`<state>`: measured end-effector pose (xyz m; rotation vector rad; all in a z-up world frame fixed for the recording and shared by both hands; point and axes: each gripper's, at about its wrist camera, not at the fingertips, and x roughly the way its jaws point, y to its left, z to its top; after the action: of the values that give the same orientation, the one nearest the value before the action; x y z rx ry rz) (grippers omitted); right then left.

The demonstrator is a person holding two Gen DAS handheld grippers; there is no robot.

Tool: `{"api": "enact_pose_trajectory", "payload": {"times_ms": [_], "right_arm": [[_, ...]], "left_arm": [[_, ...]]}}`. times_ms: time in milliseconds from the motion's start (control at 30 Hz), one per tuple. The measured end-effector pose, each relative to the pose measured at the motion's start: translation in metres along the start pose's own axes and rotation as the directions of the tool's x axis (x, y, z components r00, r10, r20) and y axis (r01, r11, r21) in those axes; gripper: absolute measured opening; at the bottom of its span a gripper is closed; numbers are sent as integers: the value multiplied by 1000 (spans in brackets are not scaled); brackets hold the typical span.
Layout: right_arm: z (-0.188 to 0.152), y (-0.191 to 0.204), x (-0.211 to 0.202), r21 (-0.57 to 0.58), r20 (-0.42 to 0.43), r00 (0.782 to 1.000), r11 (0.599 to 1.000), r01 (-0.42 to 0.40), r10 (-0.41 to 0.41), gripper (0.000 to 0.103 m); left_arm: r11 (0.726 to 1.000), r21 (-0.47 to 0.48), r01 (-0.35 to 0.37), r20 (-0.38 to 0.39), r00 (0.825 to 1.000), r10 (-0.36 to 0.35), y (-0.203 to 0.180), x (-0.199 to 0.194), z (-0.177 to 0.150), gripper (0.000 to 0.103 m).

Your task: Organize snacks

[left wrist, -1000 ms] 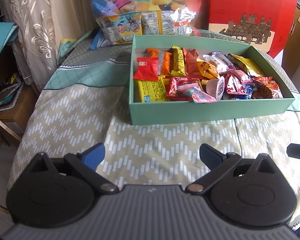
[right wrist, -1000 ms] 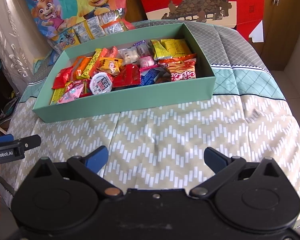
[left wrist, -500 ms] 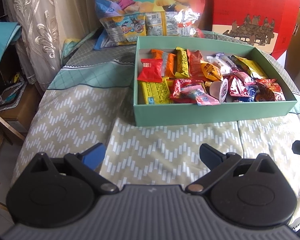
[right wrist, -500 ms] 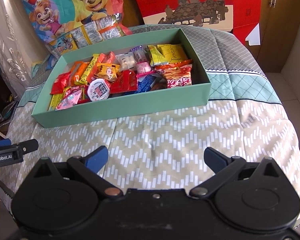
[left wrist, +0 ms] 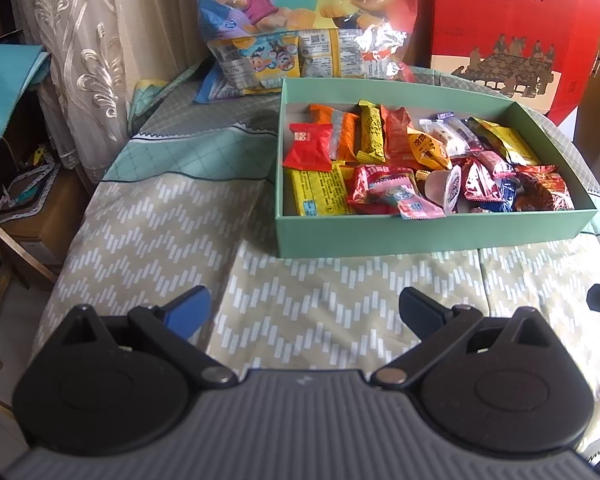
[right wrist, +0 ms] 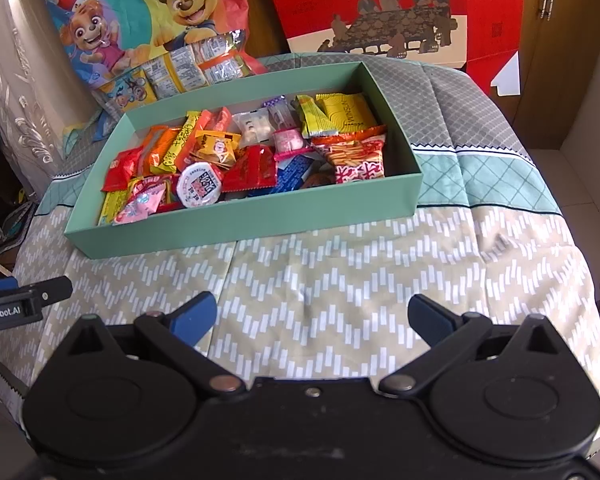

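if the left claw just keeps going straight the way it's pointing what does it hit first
Probably the near wall of the green box. The left claw hangs open above the patterned cloth, with only cloth between them; if it aims lower than it looks, it meets the cloth first.

Bare tabletop (right wrist: 340, 280) before the green snack box (right wrist: 240, 224) – unobstructed; cartoon snack bag (right wrist: 140, 20) and red gift box (right wrist: 380, 8) block the rear.

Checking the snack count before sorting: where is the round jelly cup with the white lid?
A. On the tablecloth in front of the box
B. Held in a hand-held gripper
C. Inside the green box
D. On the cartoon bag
C: the jelly cup lies among wrappers inside the green box.
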<state>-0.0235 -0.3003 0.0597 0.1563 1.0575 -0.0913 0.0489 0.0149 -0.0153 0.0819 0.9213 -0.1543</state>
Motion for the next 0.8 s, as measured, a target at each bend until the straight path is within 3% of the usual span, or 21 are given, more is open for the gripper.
{"api": "enact_pose_trajectory", "payload": {"times_ms": [800], "right_arm": [[4, -1, -1, 1, -4, 1000, 1000, 1, -1, 103]], "left_arm": [[1000, 10, -11, -24, 1000, 11, -1, 2, 2, 103]]}}
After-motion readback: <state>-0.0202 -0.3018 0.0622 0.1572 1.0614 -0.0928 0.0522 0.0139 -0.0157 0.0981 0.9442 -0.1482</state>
